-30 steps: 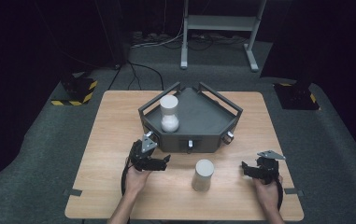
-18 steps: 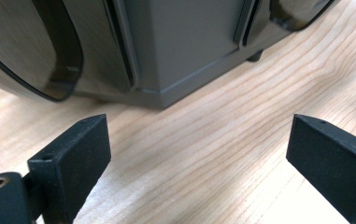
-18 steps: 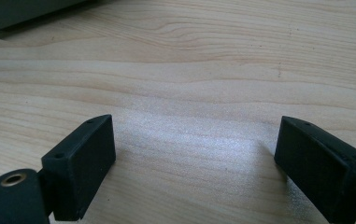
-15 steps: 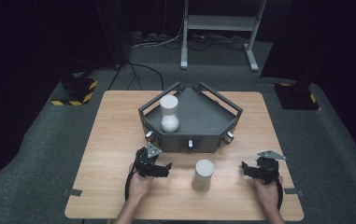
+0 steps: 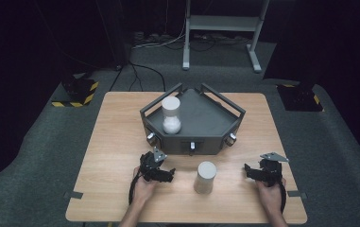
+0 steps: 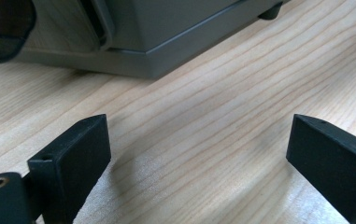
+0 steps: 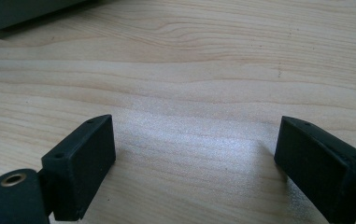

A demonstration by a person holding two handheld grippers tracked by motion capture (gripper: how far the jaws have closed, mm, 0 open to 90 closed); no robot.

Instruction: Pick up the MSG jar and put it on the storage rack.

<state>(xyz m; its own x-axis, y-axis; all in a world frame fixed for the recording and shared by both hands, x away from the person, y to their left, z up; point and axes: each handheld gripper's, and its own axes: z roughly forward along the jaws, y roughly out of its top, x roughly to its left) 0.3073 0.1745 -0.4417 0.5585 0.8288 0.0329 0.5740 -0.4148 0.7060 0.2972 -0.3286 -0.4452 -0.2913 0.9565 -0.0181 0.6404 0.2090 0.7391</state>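
A dark grey five-sided tray (image 5: 206, 118) stands at the middle of the wooden table (image 5: 116, 137), and a white hourglass-shaped container (image 5: 171, 115) stands upright in its left part. A pale cylinder (image 5: 205, 177) stands on the table in front of the tray. My left gripper (image 5: 168, 173) rests on the wood left of the cylinder, open, with bare wood between its jaws; the tray's base (image 6: 166, 42) lies ahead of it. My right gripper (image 5: 247, 171) rests to the cylinder's right, open over bare wood (image 7: 194, 116).
The tray has raised rails (image 5: 220, 99) and small knobs (image 5: 192, 146) along its front. Beyond the table stand a metal frame (image 5: 220, 28), floor cables (image 5: 140, 71) and two black-and-yellow floor blocks (image 5: 78, 92).
My left gripper has slid back from the tray's front left corner toward the table's near edge and turned toward the cylinder. The right gripper has stayed put.
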